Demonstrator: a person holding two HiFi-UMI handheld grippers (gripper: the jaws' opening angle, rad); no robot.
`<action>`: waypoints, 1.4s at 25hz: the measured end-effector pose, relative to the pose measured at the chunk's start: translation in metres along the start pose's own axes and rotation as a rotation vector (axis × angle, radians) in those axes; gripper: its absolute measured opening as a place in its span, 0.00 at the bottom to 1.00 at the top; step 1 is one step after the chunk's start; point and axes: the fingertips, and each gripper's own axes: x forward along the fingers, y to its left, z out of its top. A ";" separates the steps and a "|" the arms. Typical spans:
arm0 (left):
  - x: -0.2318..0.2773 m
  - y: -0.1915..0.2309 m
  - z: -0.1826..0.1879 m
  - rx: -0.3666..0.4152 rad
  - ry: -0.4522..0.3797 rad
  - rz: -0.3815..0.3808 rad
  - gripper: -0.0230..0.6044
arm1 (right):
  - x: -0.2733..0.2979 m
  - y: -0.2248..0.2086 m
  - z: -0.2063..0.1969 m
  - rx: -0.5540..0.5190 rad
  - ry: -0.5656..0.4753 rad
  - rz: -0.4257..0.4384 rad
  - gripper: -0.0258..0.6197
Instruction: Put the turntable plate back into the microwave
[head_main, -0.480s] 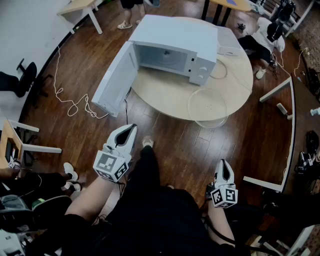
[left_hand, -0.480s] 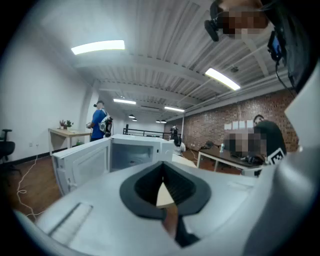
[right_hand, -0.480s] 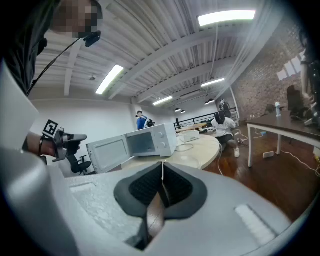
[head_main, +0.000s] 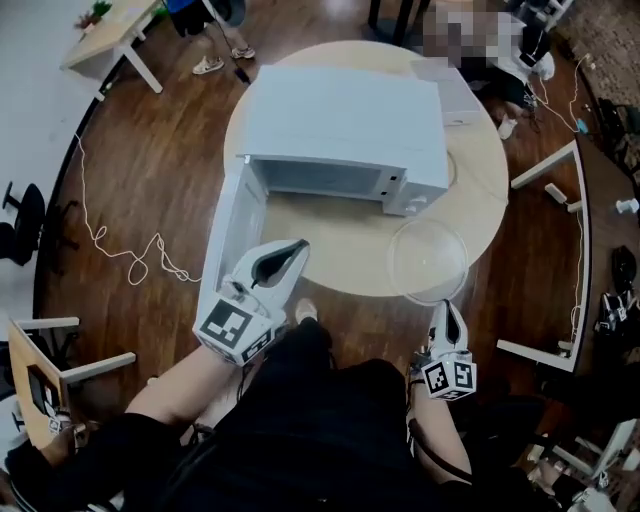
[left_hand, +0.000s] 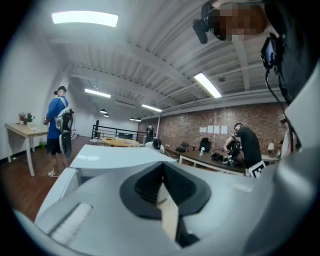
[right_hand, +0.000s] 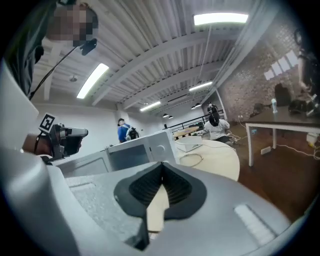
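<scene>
Currently the glass turntable plate (head_main: 428, 260) lies outside the microwave (head_main: 345, 120), just beside its front corner (door (head_main: 232, 235) open). Left gripper (head_main: 298, 247) near that door and right gripper (head_main: 447, 312) farther from the microwave both have jaws closed, empty.

Open-plan loft workspace, part office and part lab: a brick wall (left_hand: 220, 120) pinned with white sheets (left_hand: 212, 129) runs along one side, and a ribbed metal ceiling (left_hand: 150, 50) carries fluorescent strip lights (left_hand: 85, 18). A dark plank floor (head_main: 150, 170) stretches between scattered desks. They include a round desk (head_main: 480, 190) bearing a white microwave (head_main: 340, 120), a small pale desk (head_main: 105, 35) at the room's edge, and a long desk (left_hand: 210, 161) crowded with gear, where a person in black (left_hand: 245, 145) bends over it. A person in blue (left_hand: 56, 120) stands near a black railing (left_hand: 112, 132). A white cable (head_main: 130, 255) trails loose across the floor beside a black chair (head_main: 22, 225).
</scene>
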 end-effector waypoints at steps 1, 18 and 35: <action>0.009 0.010 0.009 0.010 -0.018 -0.015 0.05 | 0.004 -0.004 0.002 0.021 -0.006 -0.027 0.04; 0.018 0.091 0.063 -0.098 -0.120 0.228 0.05 | 0.008 -0.164 -0.121 0.779 0.164 -0.135 0.60; 0.051 0.080 0.094 0.059 -0.074 0.332 0.05 | 0.060 -0.148 -0.188 0.925 0.282 0.093 0.34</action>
